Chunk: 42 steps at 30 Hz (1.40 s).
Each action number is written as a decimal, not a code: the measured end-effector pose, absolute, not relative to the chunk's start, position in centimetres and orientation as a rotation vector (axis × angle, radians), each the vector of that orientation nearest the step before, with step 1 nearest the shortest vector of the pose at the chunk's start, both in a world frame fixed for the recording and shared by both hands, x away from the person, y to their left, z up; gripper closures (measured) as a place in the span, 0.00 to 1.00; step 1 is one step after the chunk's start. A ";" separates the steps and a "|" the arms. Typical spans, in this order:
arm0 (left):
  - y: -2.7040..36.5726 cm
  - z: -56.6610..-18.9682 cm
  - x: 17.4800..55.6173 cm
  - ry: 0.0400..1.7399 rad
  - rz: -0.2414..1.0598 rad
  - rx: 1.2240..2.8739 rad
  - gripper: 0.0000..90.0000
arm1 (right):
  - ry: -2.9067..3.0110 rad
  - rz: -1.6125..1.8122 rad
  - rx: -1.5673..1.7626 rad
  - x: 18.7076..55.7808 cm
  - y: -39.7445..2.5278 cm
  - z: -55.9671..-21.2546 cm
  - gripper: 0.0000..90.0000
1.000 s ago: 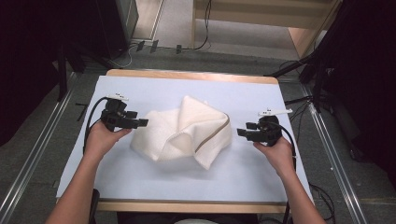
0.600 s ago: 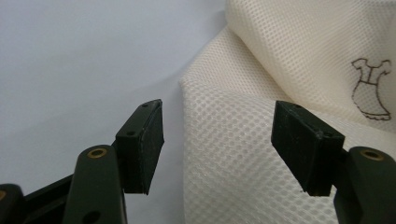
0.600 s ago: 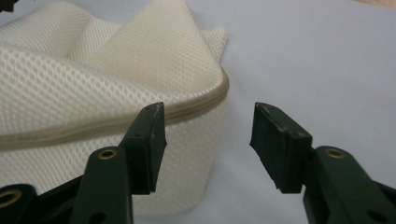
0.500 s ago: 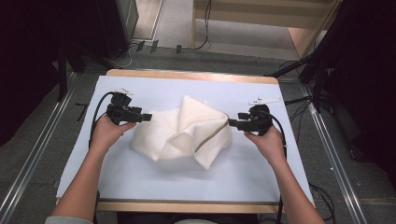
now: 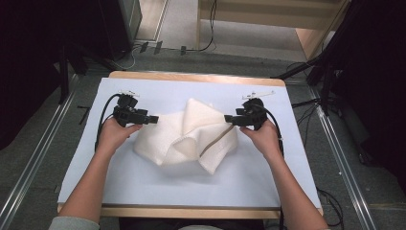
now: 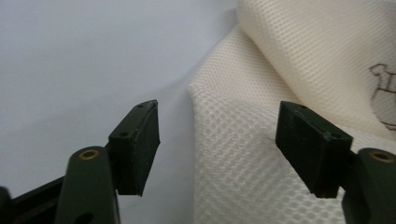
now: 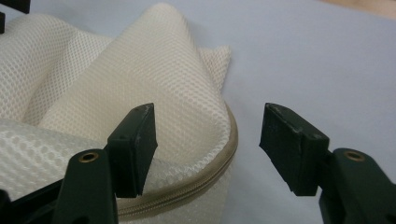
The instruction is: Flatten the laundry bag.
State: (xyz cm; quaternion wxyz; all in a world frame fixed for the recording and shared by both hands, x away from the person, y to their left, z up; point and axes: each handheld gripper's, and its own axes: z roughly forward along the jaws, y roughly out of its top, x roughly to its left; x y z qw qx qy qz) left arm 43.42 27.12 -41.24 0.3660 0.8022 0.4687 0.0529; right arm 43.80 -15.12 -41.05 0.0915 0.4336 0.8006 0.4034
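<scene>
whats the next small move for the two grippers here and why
Probably close both grippers on the mesh bag. The left gripper has its jaws open astride a corner of the mesh; the right gripper has its jaws open around the zipper edge. Neither grips yet, so pinching first would let the person lift or spread it.

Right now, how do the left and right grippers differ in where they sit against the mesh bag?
The left gripper faces a plain corner of the mesh bag, where the weave is bare; the right gripper faces the edge that carries the tan zipper. The left gripper's jaws straddle a flat-lying layer, while the right gripper's meet a raised fold. Both are open, level with the blue table cover, and point inward.
</scene>
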 end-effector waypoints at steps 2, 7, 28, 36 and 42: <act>27.2 -41.8 43.8 1.231 0.106 2.048 0.34 | 2.417 1.197 1.314 44.1 -14.9 -41.8 0.42; 26.9 -43.1 44.2 1.256 -0.003 2.080 0.53 | 2.487 1.192 1.342 44.3 -14.4 -42.9 0.42; 28.8 -42.2 43.3 1.258 -0.034 2.054 1.00 | 2.468 1.179 1.209 42.6 -15.2 -41.2 0.88; 30.8 -41.5 43.0 1.297 0.013 1.990 1.00 | 2.409 1.214 1.230 42.5 -16.3 -40.5 0.88; 32.4 -41.1 42.7 1.327 0.042 1.958 1.00 | 2.373 1.212 1.251 42.6 -17.1 -40.2 0.87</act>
